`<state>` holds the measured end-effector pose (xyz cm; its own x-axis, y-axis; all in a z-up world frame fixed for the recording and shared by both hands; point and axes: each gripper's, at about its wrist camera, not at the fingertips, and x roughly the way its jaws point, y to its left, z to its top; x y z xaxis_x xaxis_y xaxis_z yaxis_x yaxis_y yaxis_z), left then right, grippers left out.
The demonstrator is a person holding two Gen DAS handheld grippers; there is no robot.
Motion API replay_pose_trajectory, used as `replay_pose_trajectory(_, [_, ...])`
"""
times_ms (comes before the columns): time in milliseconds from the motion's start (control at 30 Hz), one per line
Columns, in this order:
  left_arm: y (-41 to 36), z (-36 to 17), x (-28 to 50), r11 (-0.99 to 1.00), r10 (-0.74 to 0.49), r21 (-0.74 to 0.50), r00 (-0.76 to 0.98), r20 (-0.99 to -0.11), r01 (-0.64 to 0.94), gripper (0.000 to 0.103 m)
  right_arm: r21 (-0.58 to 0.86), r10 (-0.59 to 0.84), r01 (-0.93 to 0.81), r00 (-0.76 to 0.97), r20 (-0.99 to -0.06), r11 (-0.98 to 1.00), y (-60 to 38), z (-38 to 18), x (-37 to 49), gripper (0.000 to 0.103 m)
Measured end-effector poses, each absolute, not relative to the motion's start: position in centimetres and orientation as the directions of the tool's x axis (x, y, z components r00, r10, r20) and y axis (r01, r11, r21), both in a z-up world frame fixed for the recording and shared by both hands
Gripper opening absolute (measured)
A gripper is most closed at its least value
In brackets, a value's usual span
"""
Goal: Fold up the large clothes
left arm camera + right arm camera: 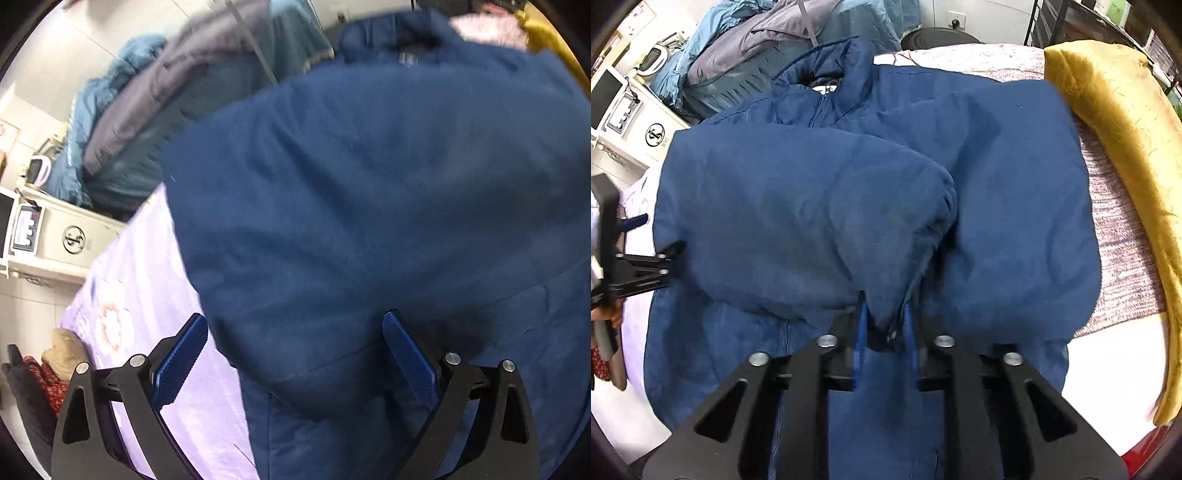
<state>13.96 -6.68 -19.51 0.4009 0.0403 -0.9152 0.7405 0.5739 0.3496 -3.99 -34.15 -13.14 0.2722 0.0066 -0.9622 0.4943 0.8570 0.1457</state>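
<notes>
Now the blue padded jacket (1015,192) lies spread on the bed, collar toward the grey-blue quilt pile (768,40). The right gripper (884,325) is clenched on the sleeve cuff (886,314), the sleeve drawn across the jacket's front. The left gripper (295,354) stands released at the jacket's edge (holding nothing). I think the slippery cuff may slide out, because only a small pinch holds it.

Both wrist views close above bed, facing headward; share blue jacket (369,221).
</notes>
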Motion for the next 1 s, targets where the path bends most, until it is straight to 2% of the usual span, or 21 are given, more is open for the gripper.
replay_pose_trajectory(33, [-6.5, -19.9, 14.0, 0.573, 0.051, 0.356, 0.402, -0.914, 0.738, 0.094, 0.117, -0.034, 0.513, 0.275, -0.961, 0.850, -34.0, -12.4, -4.0, 0.044])
replay_pose_trajectory(100, [-6.3, -19.5, 14.0, 0.579, 0.049, 0.361, 0.410, -0.911, 0.731, 0.094, 0.052, -0.166, 0.582, 0.315, -0.935, 0.812, -33.6, -9.8, -4.8, 0.063])
replay_pose_trajectory(200, [-5.5, -16.4, 13.6, 0.635, -0.030, 0.335, 0.455, -0.890, 0.696, 0.093, 0.096, -0.274, 0.635, 0.459, -0.845, 0.767, -32.4, -5.9, -6.0, 0.064])
replay_pose_trajectory(300, [-5.4, -13.1, 13.2, 0.685, -0.141, 0.254, 0.466, -0.874, 0.683, 0.094, 0.159, -0.178, 0.500, 0.560, -0.809, 0.851, -29.9, -5.4, -3.5, 0.076])
replay_pose_trajectory(467, [-8.1, -15.2, 12.2, 0.633, -0.124, 0.264, 0.432, -0.893, 0.727, 0.095, 0.001, -0.185, 0.416, 0.407, -0.894, 0.909, -26.7, -10.5, 1.5, 0.076])
replay_pose_trajectory(667, [-8.4, -21.2, 13.8, 0.665, -0.023, 0.225, 0.320, -0.947, 0.712, 0.098, -0.015, -0.144, 0.492, 0.224, -0.964, 0.870, -27.3, -17.0, 0.8, 0.076])
replay_pose_trajectory(800, [-8.5, -22.3, 14.3, 0.673, -0.025, 0.215, 0.311, -0.950, 0.708, 0.098, -0.046, -0.162, 0.475, 0.206, -0.965, 0.879, -27.3, -18.3, 0.7, 0.078])
replay_pose_trajectory(1000, [-9.6, -23.8, 15.3, 0.681, 0.027, 0.220, 0.276, -0.961, 0.699, 0.098, -0.093, -0.177, 0.477, 0.134, -0.975, 0.874, -27.3, -20.3, 2.6, 0.086])
